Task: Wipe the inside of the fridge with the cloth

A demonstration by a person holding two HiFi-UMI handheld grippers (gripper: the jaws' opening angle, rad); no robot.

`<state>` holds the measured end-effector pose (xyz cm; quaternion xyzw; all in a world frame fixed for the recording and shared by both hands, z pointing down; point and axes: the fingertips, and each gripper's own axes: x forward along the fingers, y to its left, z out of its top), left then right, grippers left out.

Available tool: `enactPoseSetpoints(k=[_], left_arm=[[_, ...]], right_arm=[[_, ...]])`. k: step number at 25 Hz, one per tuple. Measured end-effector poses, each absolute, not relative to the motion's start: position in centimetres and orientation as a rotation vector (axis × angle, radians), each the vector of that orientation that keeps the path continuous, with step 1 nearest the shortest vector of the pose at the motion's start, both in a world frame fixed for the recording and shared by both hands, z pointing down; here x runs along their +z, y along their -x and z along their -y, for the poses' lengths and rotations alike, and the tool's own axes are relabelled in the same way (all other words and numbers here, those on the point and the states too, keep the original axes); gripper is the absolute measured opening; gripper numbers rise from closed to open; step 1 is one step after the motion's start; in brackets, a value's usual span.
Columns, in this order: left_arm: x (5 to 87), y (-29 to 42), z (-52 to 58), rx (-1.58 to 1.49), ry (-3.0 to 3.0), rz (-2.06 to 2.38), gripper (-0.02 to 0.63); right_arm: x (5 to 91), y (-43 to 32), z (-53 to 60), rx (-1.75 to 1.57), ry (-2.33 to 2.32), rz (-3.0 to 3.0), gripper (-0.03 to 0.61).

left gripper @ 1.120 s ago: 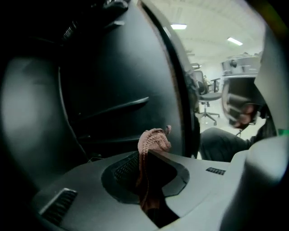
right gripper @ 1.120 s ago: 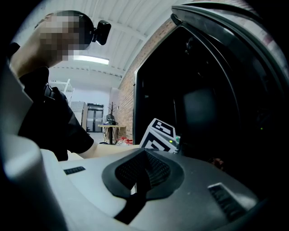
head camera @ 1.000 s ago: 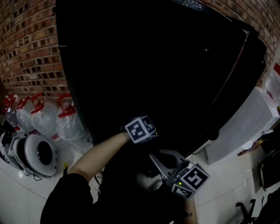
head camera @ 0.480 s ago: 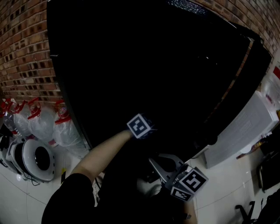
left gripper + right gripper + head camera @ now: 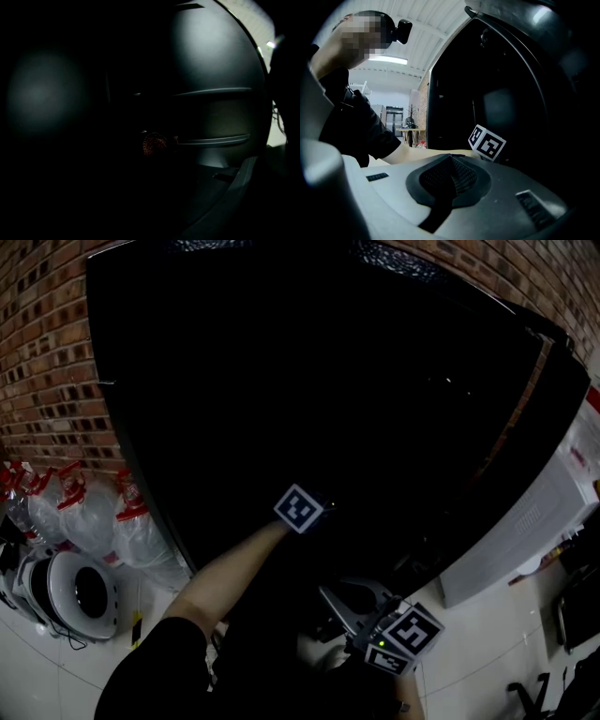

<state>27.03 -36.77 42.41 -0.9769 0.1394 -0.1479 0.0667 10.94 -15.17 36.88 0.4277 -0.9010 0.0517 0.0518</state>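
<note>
1. The fridge (image 5: 328,381) stands open, dark inside.
2. The left gripper (image 5: 302,509), inside the fridge, has slid sideways: wiping seems under way.
3. The right gripper (image 5: 352,601) waits outside the fridge, jaws together, empty.
4. The reddish cloth (image 5: 153,143) sits pinched in the left jaws, inside the fridge.

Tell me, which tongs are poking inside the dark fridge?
The left tongs, on the bare forearm, holding the reddish cloth inside the fridge. The right tongs hang outside, lower down, shut.
</note>
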Motion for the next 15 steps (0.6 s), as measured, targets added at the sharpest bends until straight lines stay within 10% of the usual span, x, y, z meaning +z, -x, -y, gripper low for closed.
enactPoseSetpoints(k=[15], left_arm=[[43.3, -27.9, 44.0, -0.484, 3.016, -0.708, 0.049]], right_arm=[[37.6, -11.8, 16.4, 0.163, -1.328, 2.715, 0.003]])
